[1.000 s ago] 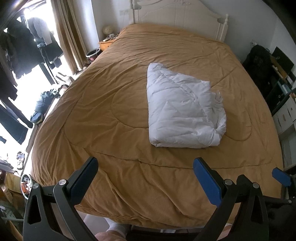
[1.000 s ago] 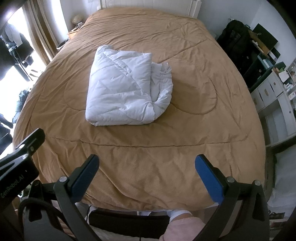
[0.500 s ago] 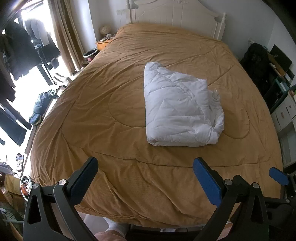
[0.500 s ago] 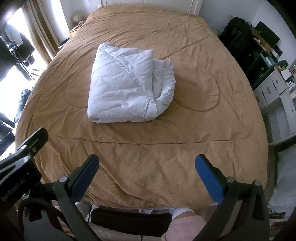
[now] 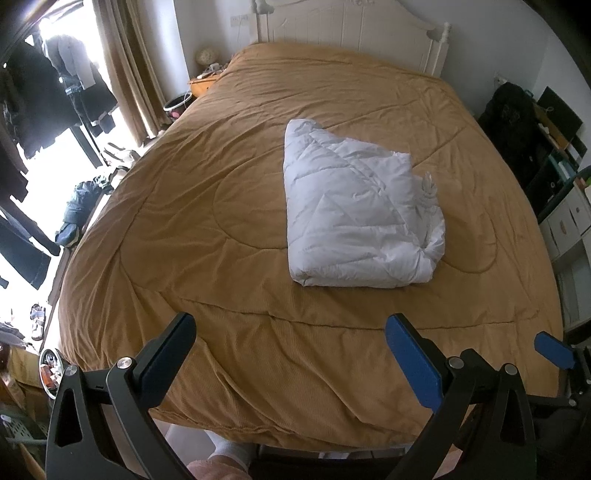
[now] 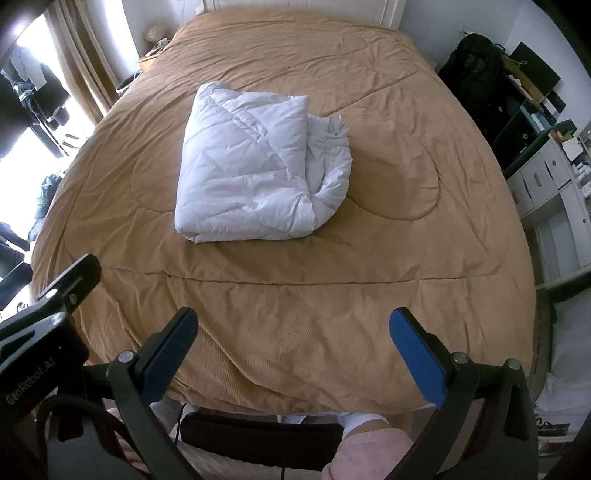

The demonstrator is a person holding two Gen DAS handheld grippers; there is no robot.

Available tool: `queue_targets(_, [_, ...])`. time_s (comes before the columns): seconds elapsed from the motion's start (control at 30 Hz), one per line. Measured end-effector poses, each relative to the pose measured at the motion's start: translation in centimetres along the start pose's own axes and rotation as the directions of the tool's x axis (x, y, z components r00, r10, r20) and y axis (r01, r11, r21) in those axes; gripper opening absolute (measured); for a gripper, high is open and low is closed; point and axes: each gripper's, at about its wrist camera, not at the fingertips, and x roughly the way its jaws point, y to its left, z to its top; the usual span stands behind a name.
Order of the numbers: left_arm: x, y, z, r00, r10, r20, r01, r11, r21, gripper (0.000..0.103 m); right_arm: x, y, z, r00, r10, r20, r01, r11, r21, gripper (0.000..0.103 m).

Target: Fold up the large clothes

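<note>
Since a second ago, both cameras have tilted a little, so the folded bundle sits slightly lower in the left view and slightly higher in the right view, while the bundle itself lies as it did on the bed. Nearest the lens, the left gripper hangs over the foot of the bed with its blue-padded fingers spread wide apart, holding nothing; the right gripper is likewise wide apart and empty, just beside it, and each tool's edge shows in the other's view. Below the fingers, white socks and a pink garment on the person's legs show at the bed's foot. Beyond them the brown quilted bedspread covers the whole mattress, creased and stitched in curved lines. On it, around the middle of the bed and well apart from both grippers, lies the white padded garment, folded into a thick, roughly rectangular bundle with looser bunched fabric along its right side. Farther back stand the white headboard and a wooden nightstand at the left corner. Brown curtains and dark hanging clothes fill the bright window side, and a black bag with white drawers stands along the right wall.
</note>
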Motion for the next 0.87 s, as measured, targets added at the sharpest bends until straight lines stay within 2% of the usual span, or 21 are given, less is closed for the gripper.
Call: queue_targets(0.87, [-0.01,-0.34,-0.14,1.000,0.001,0.000,-0.001,1.000,0.003,0.102,0.17,0.39,-0.44,1.000,0.004,-0.009,-0.004,1.000,0.007,0.103])
